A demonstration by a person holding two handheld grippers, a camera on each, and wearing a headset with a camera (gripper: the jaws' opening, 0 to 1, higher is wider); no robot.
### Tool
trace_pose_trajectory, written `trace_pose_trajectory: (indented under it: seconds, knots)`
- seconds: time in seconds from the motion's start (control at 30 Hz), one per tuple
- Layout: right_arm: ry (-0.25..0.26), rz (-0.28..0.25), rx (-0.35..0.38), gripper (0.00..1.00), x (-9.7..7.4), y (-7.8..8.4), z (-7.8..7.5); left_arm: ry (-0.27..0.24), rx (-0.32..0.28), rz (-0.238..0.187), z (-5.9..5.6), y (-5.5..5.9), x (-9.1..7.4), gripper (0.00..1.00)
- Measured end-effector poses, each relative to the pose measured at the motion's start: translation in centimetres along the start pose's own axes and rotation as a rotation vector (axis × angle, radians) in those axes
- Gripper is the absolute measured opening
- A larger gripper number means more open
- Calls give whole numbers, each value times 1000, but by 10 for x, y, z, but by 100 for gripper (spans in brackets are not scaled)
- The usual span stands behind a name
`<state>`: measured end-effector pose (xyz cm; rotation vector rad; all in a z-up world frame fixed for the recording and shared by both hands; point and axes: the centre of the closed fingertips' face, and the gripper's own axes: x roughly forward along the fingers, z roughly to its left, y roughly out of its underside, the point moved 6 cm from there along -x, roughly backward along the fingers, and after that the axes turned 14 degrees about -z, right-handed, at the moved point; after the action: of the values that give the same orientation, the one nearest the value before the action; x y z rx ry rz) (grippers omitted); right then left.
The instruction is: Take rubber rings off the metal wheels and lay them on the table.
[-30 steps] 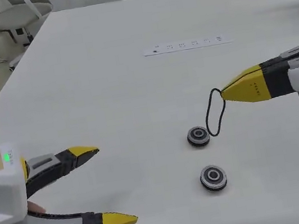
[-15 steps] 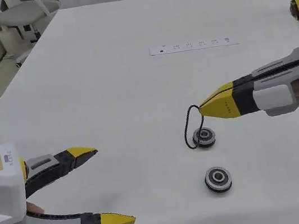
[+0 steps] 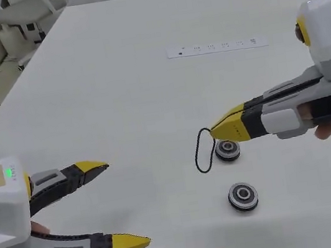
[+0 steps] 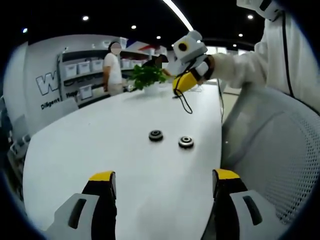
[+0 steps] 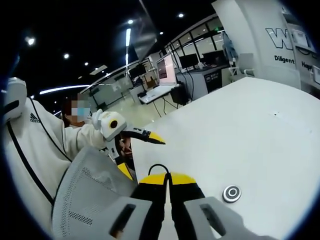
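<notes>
On the white counter (image 3: 114,75), the rubber ring (image 3: 202,151) has swung from the right of the far wheel (image 3: 227,149) to its left (the near wheel (image 3: 243,195) lies apart). It dangles from the right gripper (image 3: 215,130), whose jaws pinch it. The left gripper (image 3: 126,204) has its jaws spread wide.

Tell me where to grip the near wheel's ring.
On the near wheel, pinch the dark outer edge from above: it lies flat, so the edge is exposed all round. The left gripper is open; the right gripper holds the loose ring.
</notes>
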<state>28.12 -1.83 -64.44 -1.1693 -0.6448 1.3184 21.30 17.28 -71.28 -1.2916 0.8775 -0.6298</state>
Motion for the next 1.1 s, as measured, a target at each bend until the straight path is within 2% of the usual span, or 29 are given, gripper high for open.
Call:
trace_pose_trajectory:
  seconds: [0.23,0.4,0.63,0.8,1.1]
  knots:
    - [4,19,20,0,8,11,-7,3,-10,-2,-1,4,3,80]
    - [20,42,0,0,14,21,-10,3,-11,4,0,7,6,80]
    - [35,121,-51,0,24,44,-11,11,-15,7,-2,11,13,80]
    - [31,156,-67,0,31,55,-8,18,-16,15,-2,14,15,79]
    - [48,167,-48,0,41,68,-13,3,-27,22,0,17,17,79]
